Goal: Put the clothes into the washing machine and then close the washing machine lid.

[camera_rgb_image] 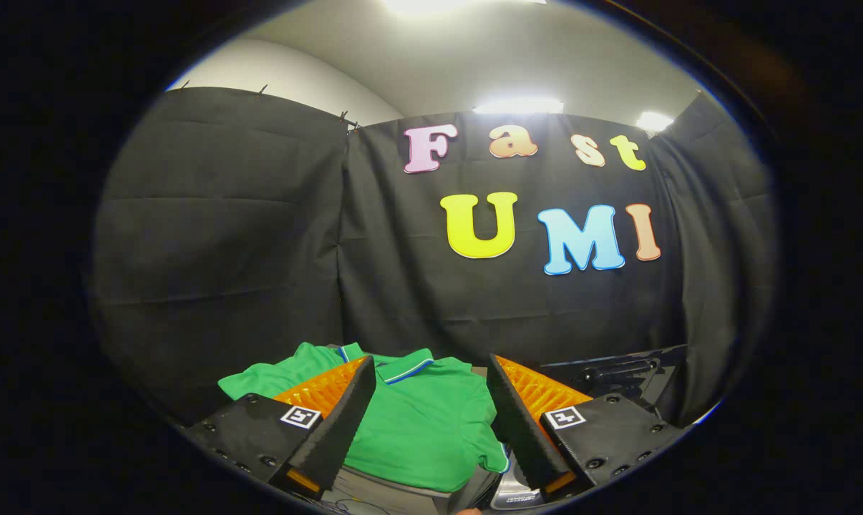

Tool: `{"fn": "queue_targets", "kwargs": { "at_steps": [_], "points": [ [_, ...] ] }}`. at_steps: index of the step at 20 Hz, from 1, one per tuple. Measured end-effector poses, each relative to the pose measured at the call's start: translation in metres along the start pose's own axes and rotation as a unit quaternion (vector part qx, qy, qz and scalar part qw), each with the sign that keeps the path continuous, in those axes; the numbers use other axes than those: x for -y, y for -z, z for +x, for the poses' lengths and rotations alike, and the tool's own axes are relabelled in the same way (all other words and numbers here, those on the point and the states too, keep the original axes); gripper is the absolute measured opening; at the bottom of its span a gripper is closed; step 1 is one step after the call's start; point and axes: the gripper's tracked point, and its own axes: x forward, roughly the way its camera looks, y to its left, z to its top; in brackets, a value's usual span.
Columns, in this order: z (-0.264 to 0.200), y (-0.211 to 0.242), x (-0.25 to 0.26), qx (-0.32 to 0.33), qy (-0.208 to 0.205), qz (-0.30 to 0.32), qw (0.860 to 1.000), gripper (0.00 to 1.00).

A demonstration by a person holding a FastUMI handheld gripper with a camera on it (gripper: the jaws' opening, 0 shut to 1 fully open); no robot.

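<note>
Black cloth booth wall (260, 236) behind everything, bright ceiling lights up top. Gripper (431, 386) spread wide, gripping nothing, hovering over the green polo shirt (424, 429) lying flat between and just ahead of the fingers, apparently on a dark surface. Basically step zero: shirt not grabbed, nothing loaded. Dark machine-ish part (617, 372) beyond the right finger, can't tell what. Small tags on the fingers, unreadable.

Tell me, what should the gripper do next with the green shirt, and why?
Probably move down onto the green shirt and close. The gripper is open, holding nothing, and the shirt lies spread out between and just ahead of its fingers, not yet picked up.
</note>
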Motion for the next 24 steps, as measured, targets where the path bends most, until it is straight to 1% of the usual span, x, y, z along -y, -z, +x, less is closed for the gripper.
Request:
{"fn": "queue_targets", "kwargs": {
  "at_steps": [9, 12, 18, 21, 24],
  "points": [
    [0.03, 0.016, -0.033, -0.039, -0.028, 0.001, 0.999, 0.98],
    [0.044, 0.021, -0.044, -0.058, -0.039, 0.01, 0.998, 0.98],
    [0.073, 0.027, -0.062, -0.091, -0.048, 0.012, 0.995, 0.98],
    [0.086, 0.032, -0.072, -0.108, -0.058, 0.01, 0.992, 0.98],
    [0.099, 0.047, -0.09, -0.148, -0.076, 0.019, 0.986, 0.98]
  ]
}}
